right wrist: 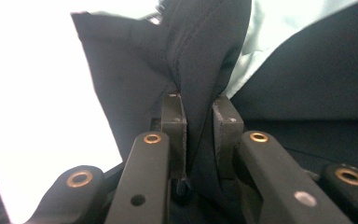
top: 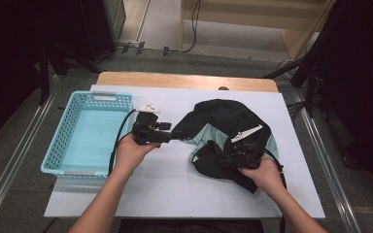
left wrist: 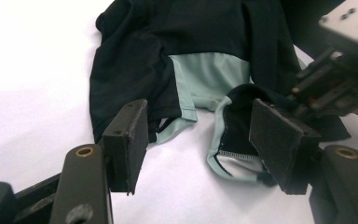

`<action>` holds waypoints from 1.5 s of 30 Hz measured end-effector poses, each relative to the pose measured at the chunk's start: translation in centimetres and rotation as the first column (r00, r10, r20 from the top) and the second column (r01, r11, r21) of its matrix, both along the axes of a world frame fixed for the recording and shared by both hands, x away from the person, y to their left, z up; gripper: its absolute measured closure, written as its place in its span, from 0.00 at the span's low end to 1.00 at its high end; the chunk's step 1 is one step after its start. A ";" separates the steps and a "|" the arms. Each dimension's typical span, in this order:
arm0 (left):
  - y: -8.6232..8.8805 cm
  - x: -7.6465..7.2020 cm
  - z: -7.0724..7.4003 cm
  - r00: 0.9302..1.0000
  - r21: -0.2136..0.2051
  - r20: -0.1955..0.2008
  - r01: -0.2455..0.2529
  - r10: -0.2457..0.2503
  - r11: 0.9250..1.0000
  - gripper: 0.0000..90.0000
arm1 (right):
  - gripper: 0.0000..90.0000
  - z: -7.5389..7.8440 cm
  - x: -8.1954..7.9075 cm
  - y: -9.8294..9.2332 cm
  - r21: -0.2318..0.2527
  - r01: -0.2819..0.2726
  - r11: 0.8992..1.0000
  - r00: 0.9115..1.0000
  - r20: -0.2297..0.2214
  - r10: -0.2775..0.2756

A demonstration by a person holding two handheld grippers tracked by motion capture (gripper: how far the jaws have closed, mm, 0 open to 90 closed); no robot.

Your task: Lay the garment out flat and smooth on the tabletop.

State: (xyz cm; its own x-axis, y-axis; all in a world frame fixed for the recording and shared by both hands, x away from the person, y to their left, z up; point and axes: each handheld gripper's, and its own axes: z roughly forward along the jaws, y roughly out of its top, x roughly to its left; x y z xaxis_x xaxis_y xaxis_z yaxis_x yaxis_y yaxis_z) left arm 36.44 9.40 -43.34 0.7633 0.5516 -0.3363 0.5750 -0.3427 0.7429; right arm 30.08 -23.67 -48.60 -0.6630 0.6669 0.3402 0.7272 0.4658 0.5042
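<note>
A black garment with pale mint panels [top: 223, 119] lies crumpled on the white table cover, right of centre. My right gripper [top: 226, 159] sits on its near side, and in the right gripper view a fold of black cloth [right wrist: 200, 56] is pinched between the pads of my right gripper [right wrist: 198, 109]. My left gripper [top: 177, 134] lies at the garment's left edge. In the left gripper view my left gripper [left wrist: 205, 140] stands open, and the garment's mint hem [left wrist: 223, 161] lies on the table beyond the pads. The right gripper [left wrist: 340, 79] shows at the upper right of that view.
A light blue plastic basket [top: 60, 141] stands at the table's left, with nothing in it. The white cover [top: 165, 184] spreads over the near table, and a wooden edge [top: 184, 80] runs along the far side. Dark stands flank the table.
</note>
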 end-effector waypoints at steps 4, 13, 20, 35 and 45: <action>0.1 0.0 0.0 1.000 0.001 0.000 0.002 -0.002 1.000 0.42 | 0.85 1.0 -0.8 0.8 0.031 -0.019 0.999 1.000 0.015 0.018; 0.3 0.0 0.1 1.000 -0.003 0.003 -0.007 0.007 1.000 0.42 | 0.85 3.1 -2.7 2.6 0.097 -0.080 0.992 0.995 0.066 0.073; 0.3 0.0 0.2 1.000 -0.010 0.006 -0.008 0.008 1.000 0.42 | 0.85 4.3 -4.2 3.8 0.138 -0.129 0.982 0.990 0.079 0.119; 0.4 0.1 0.1 1.000 -0.009 0.004 -0.007 0.007 1.000 0.42 | 0.47 4.1 -5.6 5.7 0.026 -0.208 0.978 0.963 0.183 0.200; 0.4 0.0 0.0 1.000 -0.003 0.000 -0.010 0.010 1.000 0.42 | 0.40 5.2 -4.7 4.7 0.070 -0.139 0.988 0.968 0.218 0.121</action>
